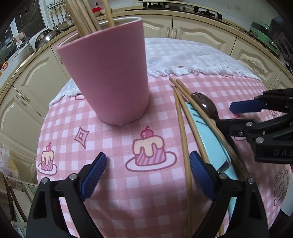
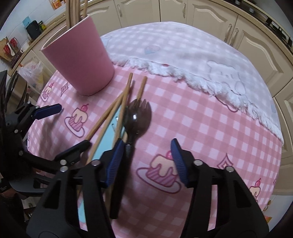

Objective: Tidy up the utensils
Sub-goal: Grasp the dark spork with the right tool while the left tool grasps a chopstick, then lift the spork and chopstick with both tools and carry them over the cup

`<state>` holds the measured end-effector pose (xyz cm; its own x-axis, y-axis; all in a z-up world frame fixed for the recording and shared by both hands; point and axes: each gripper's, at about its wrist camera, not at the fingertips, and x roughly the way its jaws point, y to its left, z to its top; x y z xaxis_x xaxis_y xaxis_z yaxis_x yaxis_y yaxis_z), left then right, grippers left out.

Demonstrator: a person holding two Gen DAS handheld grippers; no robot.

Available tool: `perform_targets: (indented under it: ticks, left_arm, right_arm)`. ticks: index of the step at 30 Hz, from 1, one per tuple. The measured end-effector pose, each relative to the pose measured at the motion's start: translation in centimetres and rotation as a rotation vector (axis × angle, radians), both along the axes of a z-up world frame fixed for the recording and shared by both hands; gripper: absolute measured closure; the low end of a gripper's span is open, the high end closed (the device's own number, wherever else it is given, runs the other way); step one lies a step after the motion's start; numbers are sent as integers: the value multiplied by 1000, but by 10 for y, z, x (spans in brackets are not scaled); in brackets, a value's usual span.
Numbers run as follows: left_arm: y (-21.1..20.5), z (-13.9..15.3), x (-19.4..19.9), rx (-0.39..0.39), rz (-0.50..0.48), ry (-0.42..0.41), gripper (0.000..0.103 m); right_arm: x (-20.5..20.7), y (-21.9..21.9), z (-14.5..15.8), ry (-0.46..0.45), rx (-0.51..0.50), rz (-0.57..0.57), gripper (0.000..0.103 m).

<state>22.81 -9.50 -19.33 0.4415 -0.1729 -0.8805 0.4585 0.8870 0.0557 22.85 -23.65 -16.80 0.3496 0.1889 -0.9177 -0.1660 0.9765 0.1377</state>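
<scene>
From the left wrist view, the left gripper (image 1: 148,163) hovers low over the pink checked tablecloth (image 1: 113,197) with its jaws spread wide and nothing between them. A pink cup (image 1: 108,73) stands ahead of it toward the far left part of the table, holding a bunch of wooden chopsticks (image 1: 86,16) that lean out past its rim. To the right of the cup, loose chopsticks (image 1: 183,128) lie on the cloth in a fan, crossing a light blue utensil case (image 1: 214,146). A dark brown spork (image 1: 207,107) lies with its head just past the far end of the case. One blue pad of the left gripper sits right beside the nearest chopstick. The right gripper (image 1: 238,113) reaches in from the right edge, its jaws apart, close over the spork. A white fringed cloth (image 1: 192,56) covers the far side of the table.

From the right wrist view, the right gripper (image 2: 146,152) is spread wide above the spork (image 2: 136,117), whose handle runs just beside its left pad; whether they touch I cannot tell. The chopsticks (image 2: 126,95) and blue case (image 2: 102,146) lie left of the spork, the cup (image 2: 80,60) beyond them near the table's far left edge. The left gripper (image 2: 69,128) shows at the left edge, jaws wide.
</scene>
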Motion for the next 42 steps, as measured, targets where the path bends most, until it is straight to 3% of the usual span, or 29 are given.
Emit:
perform_targets:
  ticks: [4, 12, 18, 19, 20, 22, 23, 28, 37, 42]
  left_arm:
    - [0, 0, 1, 5, -8, -6, 14]
    - [-4, 1, 6, 22, -19, -5, 15]
    - [-19, 4, 11, 6, -70, 45, 47]
    - [-22, 4, 12, 5, -82, 52, 59]
    - [-25, 5, 12, 3, -97, 59, 79]
    - [-34, 7, 9, 18, -134, 64, 97]
    - [-36, 7, 7, 25, -143, 59, 98]
    - [-23, 9, 2, -25, -114, 82, 98]
    - [-17, 8, 3, 1, -89, 78, 97]
    - [-23, 13, 6, -53, -90, 69, 98]
  right_arm:
    - [-2, -3, 0, 20, -24, -23, 72]
    - [10, -1, -3, 49, -42, -47, 72]
    - [16, 6, -4, 34, -90, -42, 76]
    - [14, 7, -4, 25, -97, -28, 77]
    - [11, 7, -4, 21, -93, -23, 77]
    - [5, 0, -4, 13, -64, -23, 84]
    - [4, -3, -4, 10, -46, -25, 92]
    - [-8, -22, -3, 7, 35, -31, 91]
    - [-7, -11, -3, 5, -13, 8, 91]
    - [-18, -17, 7, -59, 81, -7, 91]
